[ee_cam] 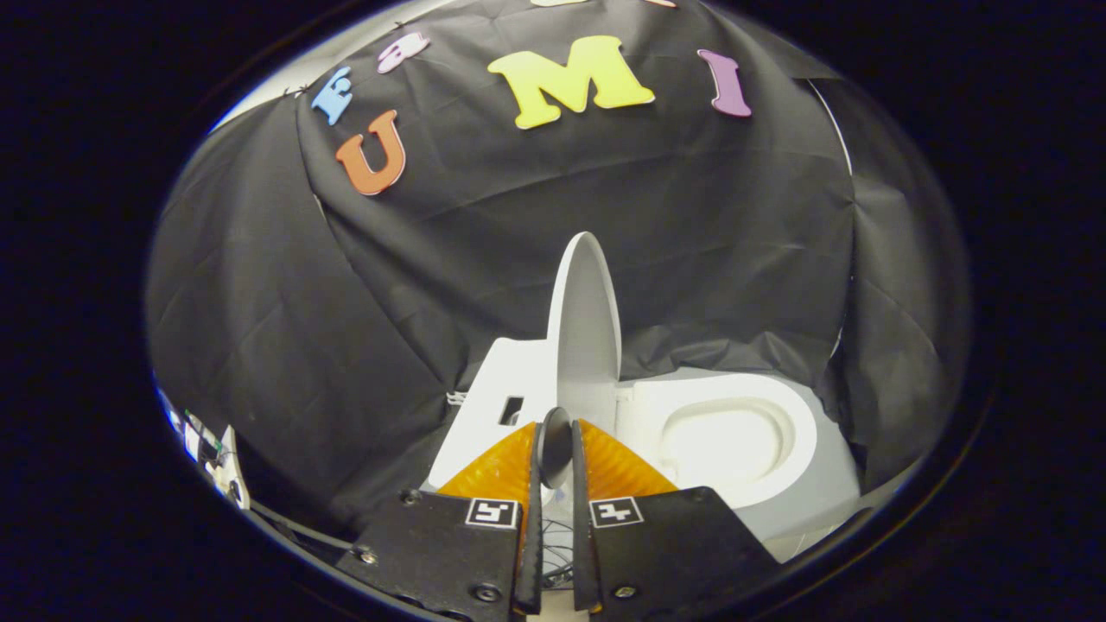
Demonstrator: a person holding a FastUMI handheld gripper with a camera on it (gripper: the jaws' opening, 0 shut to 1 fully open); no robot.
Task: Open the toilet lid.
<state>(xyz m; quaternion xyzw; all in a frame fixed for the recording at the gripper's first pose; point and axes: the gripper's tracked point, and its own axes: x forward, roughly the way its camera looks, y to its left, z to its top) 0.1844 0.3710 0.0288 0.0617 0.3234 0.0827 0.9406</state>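
A small white toilet (pixel 778 501) stands against the black cloth wall. Its lid (pixel 587 320) is raised, standing almost upright and seen nearly edge-on. To the lid's right, the seat and the open bowl (pixel 730 441) are uncovered. My gripper (pixel 555 436) is at the lid's near edge, with both fingers pressed against that rim from either side. The white tank block (pixel 501 380) sits to the left of the lid, just beyond the left finger.
Black cloth hangs behind and on both sides of the toilet. Some cables and a small device (pixel 207 449) lie on the floor far to the left of the fingers.
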